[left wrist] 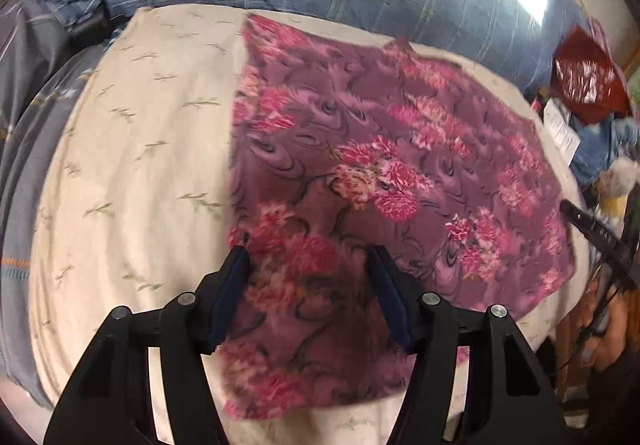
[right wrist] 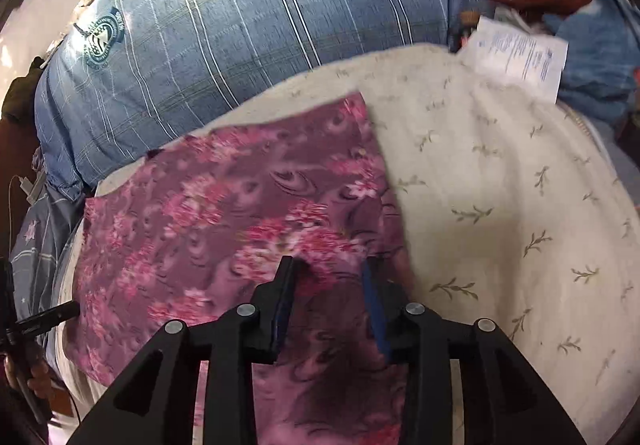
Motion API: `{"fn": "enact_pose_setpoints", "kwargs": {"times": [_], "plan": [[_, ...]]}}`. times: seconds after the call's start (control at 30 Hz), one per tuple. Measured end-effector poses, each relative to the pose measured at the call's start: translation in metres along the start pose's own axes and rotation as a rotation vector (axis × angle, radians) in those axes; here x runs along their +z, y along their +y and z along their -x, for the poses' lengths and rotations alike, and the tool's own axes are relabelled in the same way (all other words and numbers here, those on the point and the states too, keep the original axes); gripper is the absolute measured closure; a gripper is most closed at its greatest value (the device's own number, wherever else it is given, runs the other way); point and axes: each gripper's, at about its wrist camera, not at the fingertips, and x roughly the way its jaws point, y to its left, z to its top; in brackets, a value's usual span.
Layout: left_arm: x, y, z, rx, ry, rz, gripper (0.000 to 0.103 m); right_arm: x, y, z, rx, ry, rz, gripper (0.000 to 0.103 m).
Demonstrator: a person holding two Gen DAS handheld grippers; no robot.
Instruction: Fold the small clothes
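Both tongs, left and right, stand open over the near edge of the cloth, probably to pinch it for folding.

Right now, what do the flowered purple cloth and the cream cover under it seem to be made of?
The purple cloth looks like thin printed woven fabric, matte: it lies flat with crisp edges. The cream cover looks like soft matte cotton, perhaps, with small leaf sprigs and gentle wrinkles.
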Motion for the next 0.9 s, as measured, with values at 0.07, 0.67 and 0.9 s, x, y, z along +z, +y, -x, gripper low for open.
{"fn": "enact_pose_setpoints", "kwargs": {"times": [0.07, 0.67, 0.9], "plan": [[0.006, 0.019, 0.02, -0.042, -0.041, 0.071, 0.041, -0.003, 0.024, 0.012, 0.04, -0.026, 0.048, 0.064], [-0.003, 0.117, 0.038, -0.133, 0.04, 0.316, 0.041, -0.168, 0.321, -0.019, 0.104, -0.015, 1.041, 0.036], [0.023, 0.107, 0.017, -0.183, 0.089, 0.291, 0.041, -0.16, 0.335, -0.029, 0.061, -0.129, 1.071, 0.094]]}}
